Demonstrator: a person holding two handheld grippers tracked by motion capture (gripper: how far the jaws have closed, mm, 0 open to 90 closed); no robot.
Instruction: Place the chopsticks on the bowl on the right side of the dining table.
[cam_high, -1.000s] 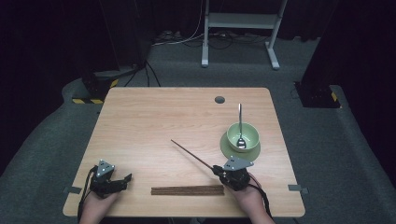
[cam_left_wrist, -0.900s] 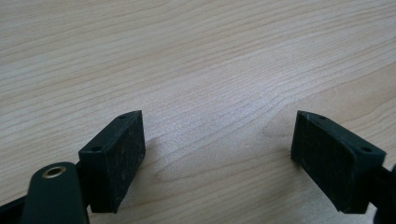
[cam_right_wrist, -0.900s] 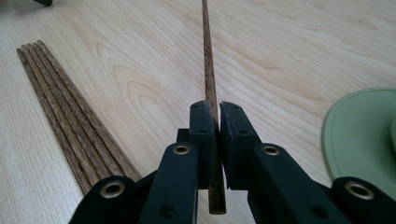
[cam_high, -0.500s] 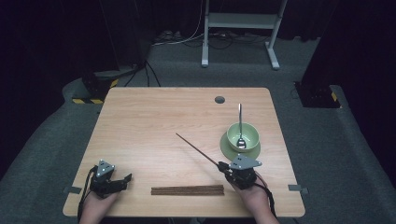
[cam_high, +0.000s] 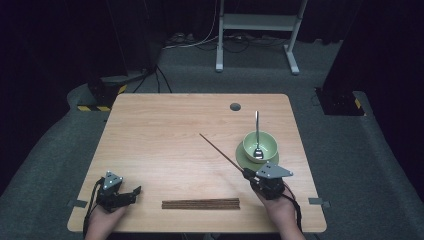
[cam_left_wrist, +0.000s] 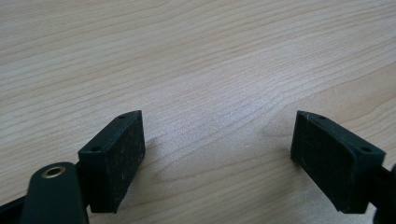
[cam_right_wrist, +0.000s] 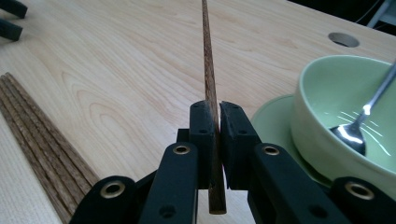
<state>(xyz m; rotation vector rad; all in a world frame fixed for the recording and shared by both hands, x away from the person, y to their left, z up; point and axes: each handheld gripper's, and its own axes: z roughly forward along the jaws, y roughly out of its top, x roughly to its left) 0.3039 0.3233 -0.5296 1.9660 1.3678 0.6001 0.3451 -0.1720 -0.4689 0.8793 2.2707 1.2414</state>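
Dark brown wood, thin and straight: a single chopstick (cam_right_wrist: 208, 70) is pinched between the pads of the right gripper (cam_right_wrist: 218, 140), which are pressed against it from both sides near its thick end. In the right gripper view a short stub of the stick hangs below the pads, while the long tapering part runs up and away from the gripper over the counter (cam_right_wrist: 116, 60). From the high view the chopstick (cam_high: 222, 152) slants from the right gripper (cam_high: 251, 176) toward the upper left, its thin tip clear above the middle of the counter (cam_high: 165, 125), with the person's right hand (cam_high: 280, 207) behind the gripper near the front edge.

Just right of the held stick stands a pale green bowl (cam_high: 261, 144) on a matching saucer (cam_high: 242, 156), a metal spoon (cam_high: 257, 132) leaning in it with its handle pointing away from the person. In the right gripper view the bowl (cam_right_wrist: 327, 107) sits close beside the gripper, near but apart from the chopstick.

A bundle of further chopsticks (cam_high: 200, 203) lies flat along the front edge of the counter, left of the right gripper and well apart from the held one; in the right gripper view the bundle (cam_right_wrist: 42, 140) lies at the lower left.

The left gripper (cam_high: 129, 194) rests low at the front left corner, its pads (cam_left_wrist: 114, 158) spread wide with nothing but bare wood between them.
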